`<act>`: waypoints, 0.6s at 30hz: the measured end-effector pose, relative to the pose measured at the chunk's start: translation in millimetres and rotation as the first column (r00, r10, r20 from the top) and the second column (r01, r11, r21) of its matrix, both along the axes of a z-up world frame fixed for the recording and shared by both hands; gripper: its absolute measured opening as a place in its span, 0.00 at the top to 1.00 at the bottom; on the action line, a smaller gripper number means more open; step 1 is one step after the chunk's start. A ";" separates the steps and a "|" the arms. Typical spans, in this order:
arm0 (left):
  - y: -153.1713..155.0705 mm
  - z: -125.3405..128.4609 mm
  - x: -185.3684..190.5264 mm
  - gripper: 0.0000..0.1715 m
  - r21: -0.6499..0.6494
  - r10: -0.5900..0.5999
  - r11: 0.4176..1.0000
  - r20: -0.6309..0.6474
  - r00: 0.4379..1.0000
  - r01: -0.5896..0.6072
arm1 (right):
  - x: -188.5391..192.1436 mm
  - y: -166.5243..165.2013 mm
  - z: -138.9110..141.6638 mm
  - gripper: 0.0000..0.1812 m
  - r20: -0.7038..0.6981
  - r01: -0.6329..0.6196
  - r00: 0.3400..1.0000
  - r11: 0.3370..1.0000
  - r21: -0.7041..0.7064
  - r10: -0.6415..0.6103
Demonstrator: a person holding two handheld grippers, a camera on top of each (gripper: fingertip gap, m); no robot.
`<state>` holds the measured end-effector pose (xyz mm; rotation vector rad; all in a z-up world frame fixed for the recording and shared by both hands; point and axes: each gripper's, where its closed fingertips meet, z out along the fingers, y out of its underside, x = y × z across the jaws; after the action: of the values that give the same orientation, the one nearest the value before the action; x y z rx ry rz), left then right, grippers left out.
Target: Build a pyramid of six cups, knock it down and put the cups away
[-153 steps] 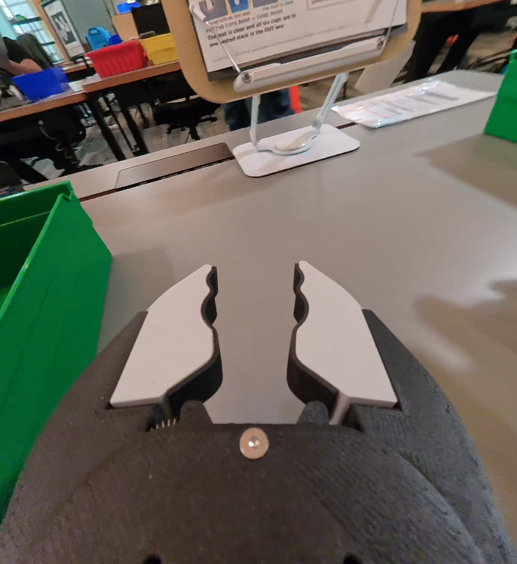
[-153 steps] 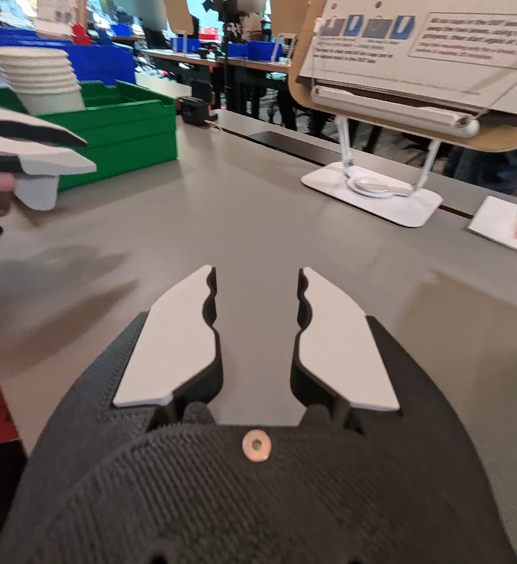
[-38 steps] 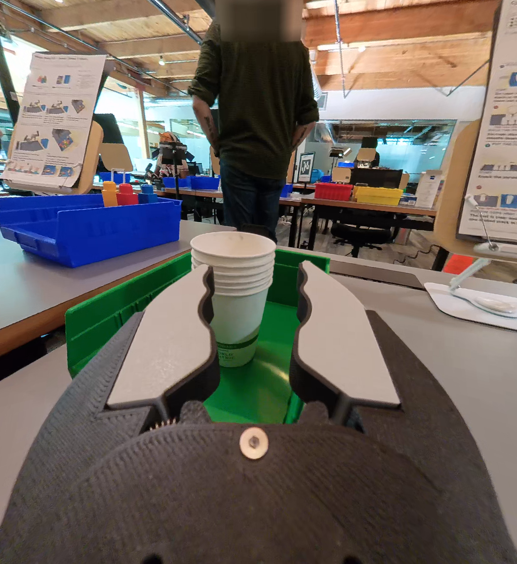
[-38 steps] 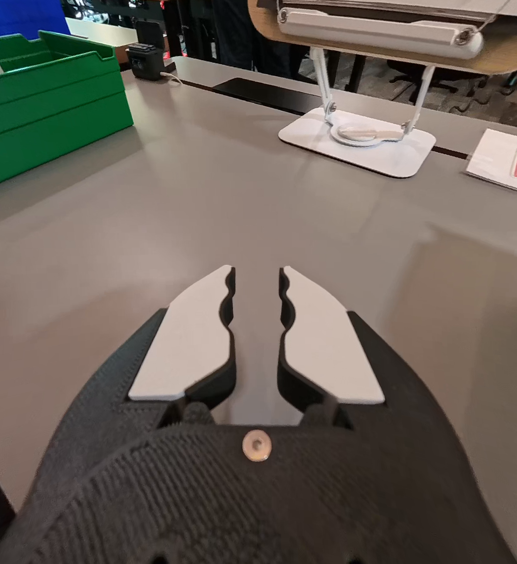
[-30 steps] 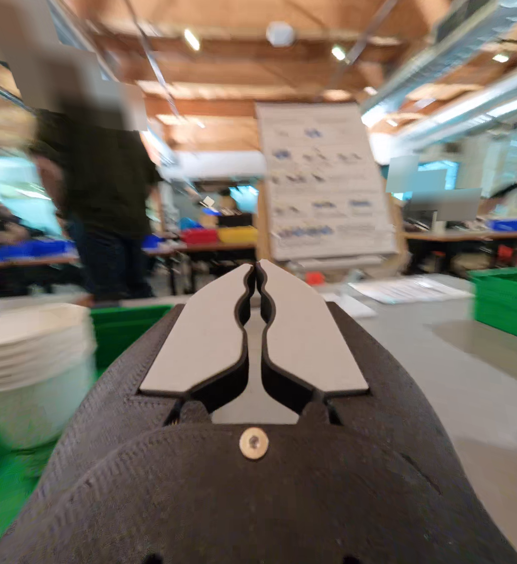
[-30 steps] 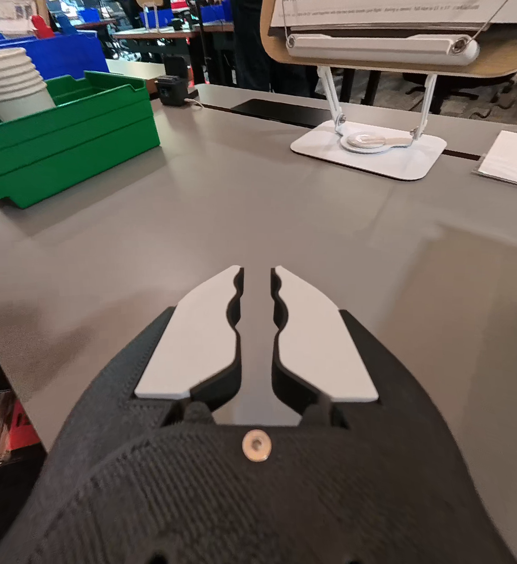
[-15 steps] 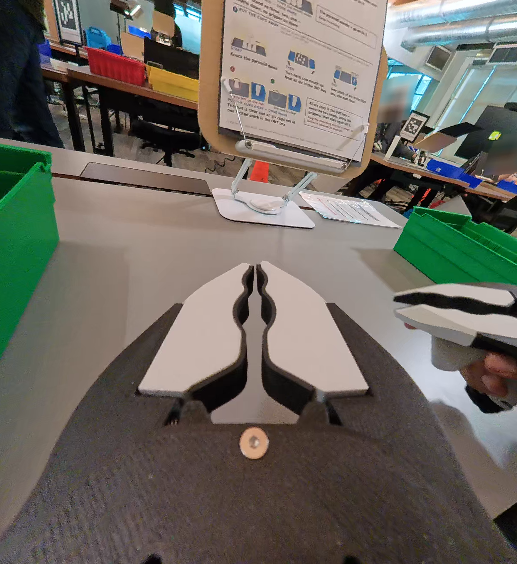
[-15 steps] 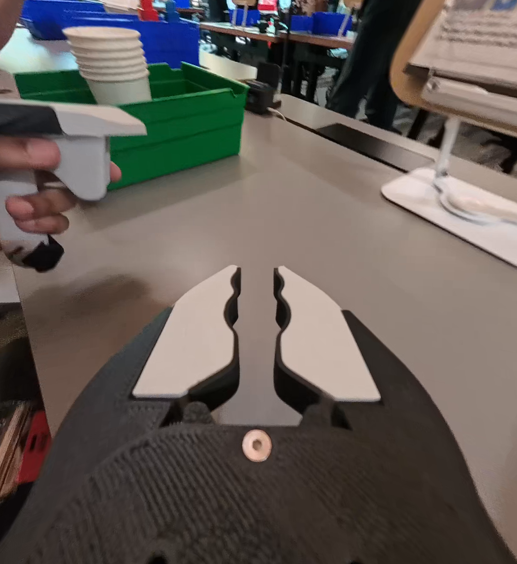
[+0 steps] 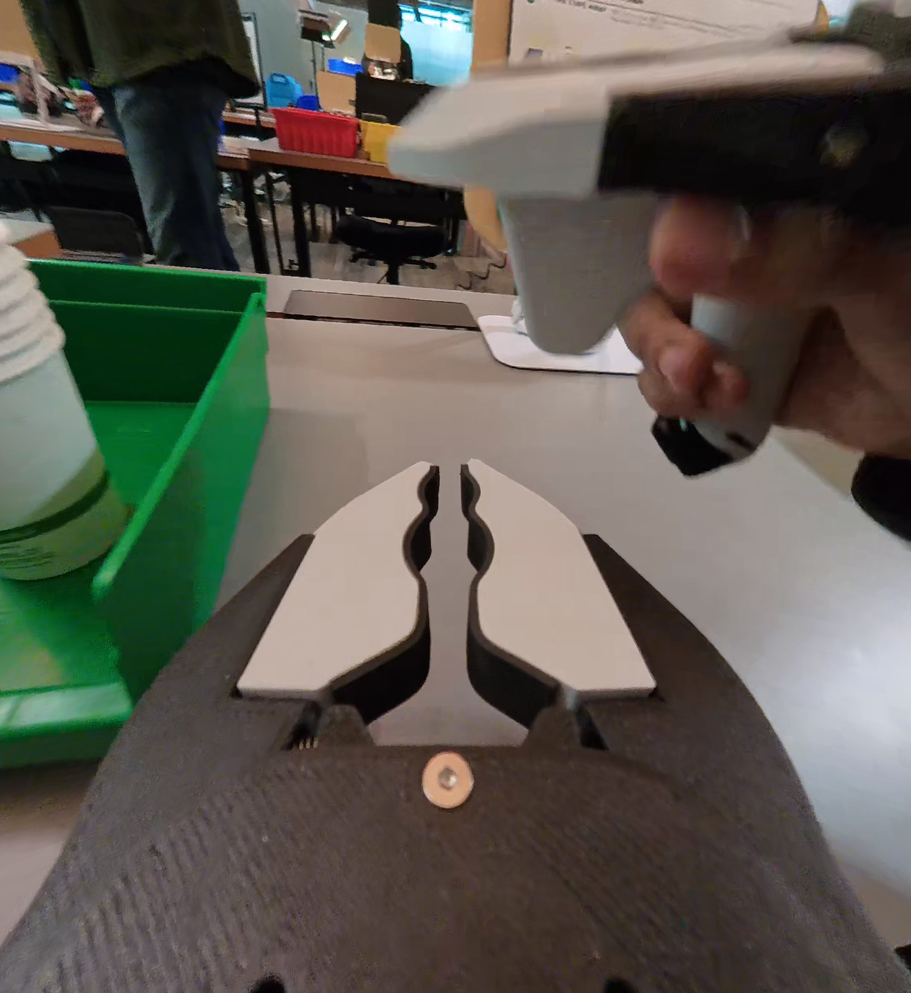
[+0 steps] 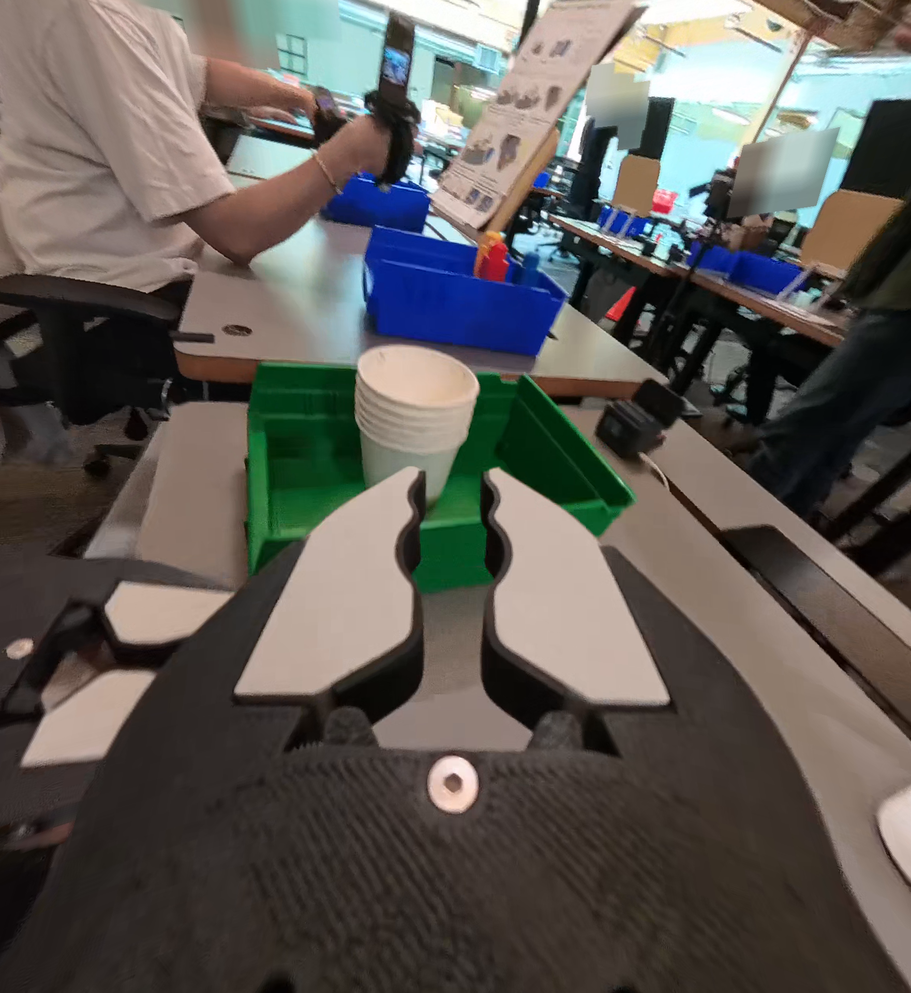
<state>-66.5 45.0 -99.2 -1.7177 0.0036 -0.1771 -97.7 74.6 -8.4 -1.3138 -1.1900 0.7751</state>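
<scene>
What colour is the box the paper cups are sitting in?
Bright green bin, seen best in the right wrist view, with the white cup stack inside.

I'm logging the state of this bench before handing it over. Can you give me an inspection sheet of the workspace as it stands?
Surface: grey table, bare around both grippers.
Job's things: stack of white paper cups standing upright in the green bin at the table's edge.
Clutter: white stand base; small black device beside the bin.
Grippers: left gripper empty, jaws nearly closed with a thin gap, over the table beside the bin; right gripper empty, jaws a little apart, pointing at the cups, not touching them.
Cables: a pale cable runs from the black device.
Surroundings: blue bin on the next table; a seated person; other benches behind.
</scene>
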 end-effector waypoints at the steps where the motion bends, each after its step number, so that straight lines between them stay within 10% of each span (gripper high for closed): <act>1: -3.4 0.0 -5.1 0.95 0.001 0.014 1.000 -0.006 1.000 -0.014 | -11.7 -3.1 6.1 0.88 -0.002 -0.035 0.999 0.999 -0.001 0.035; 18: -70.7 -6.8 -89.1 0.94 -0.045 0.300 0.954 0.069 0.951 -0.298 | -131.8 -15.2 -16.8 0.86 0.391 -0.294 0.901 0.926 0.236 0.187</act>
<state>-155.6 -25.7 -106.0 -1.7215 -0.3156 -0.0157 -229.5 59.4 -25.2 -1.0994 -1.7223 0.5145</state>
